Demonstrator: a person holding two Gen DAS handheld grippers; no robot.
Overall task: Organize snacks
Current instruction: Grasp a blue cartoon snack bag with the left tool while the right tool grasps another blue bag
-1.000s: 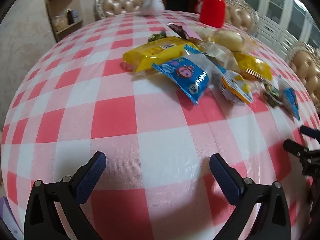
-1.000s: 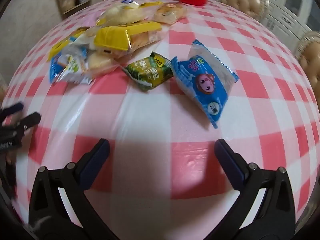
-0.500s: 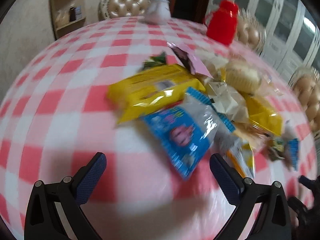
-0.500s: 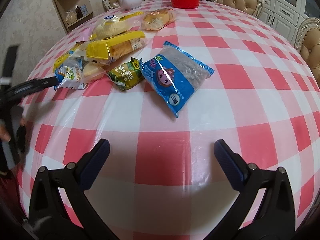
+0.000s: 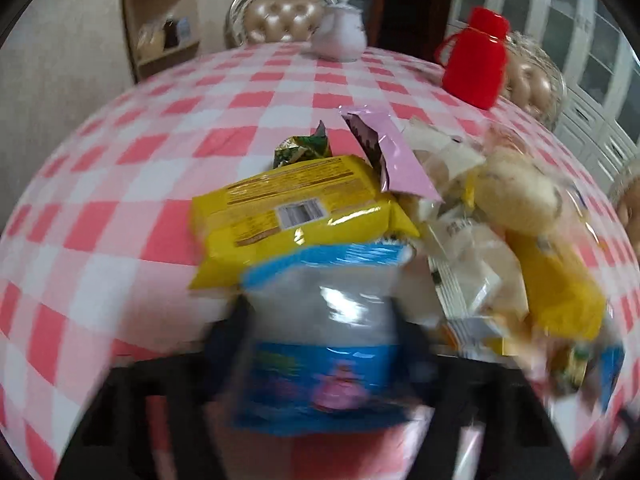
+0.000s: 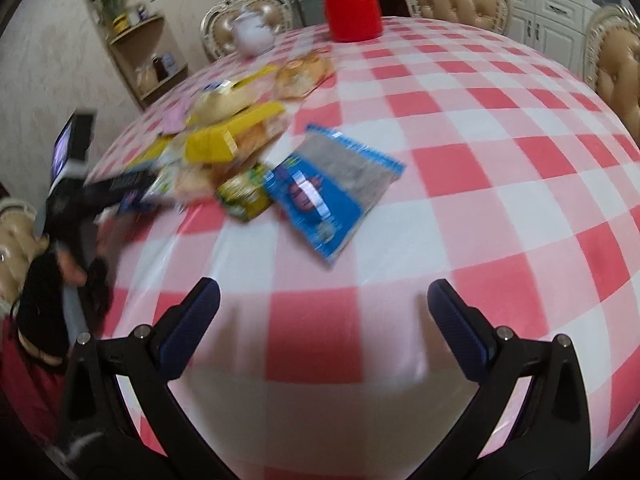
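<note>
**Partner:** What are you doing with the left side?

**Me:** I am bringing the left gripper [image 5: 320,344] onto the blue snack packet [image 5: 320,344] at the near edge of the pile. The wrist view is badly smeared, so I am seeing dark fingers on both sides of the packet, but I cannot tell whether they are pressing it or just flanking it.

**Partner:** And the right?

**Me:** The right gripper [image 6: 324,308] is hovering over bare checked tablecloth [image 6: 500,152], tongs spread wide and holding nothing. A second blue snack packet [image 6: 332,200] is lying flat ahead of it, touching a green packet [image 6: 244,196] at the edge of the heap.

**Partner:** How are you planning to do this cleanly?

**Me:** I am judging that the packet on the left is slippery film over a soft filling, so I am aiming to pinch across its middle, not a sealed end, and to close gently. The yellow biscuit pack [image 5: 296,216] is sitting right behind it and seems to overlap its far end, so I am thinking of drawing the packet toward me before lifting, to avoid dragging the pile.

**Partner:** Any hazards?

**Me:** The red jug [image 5: 476,64] and white teapot [image 5: 340,38] are standing well beyond the pile.
</note>
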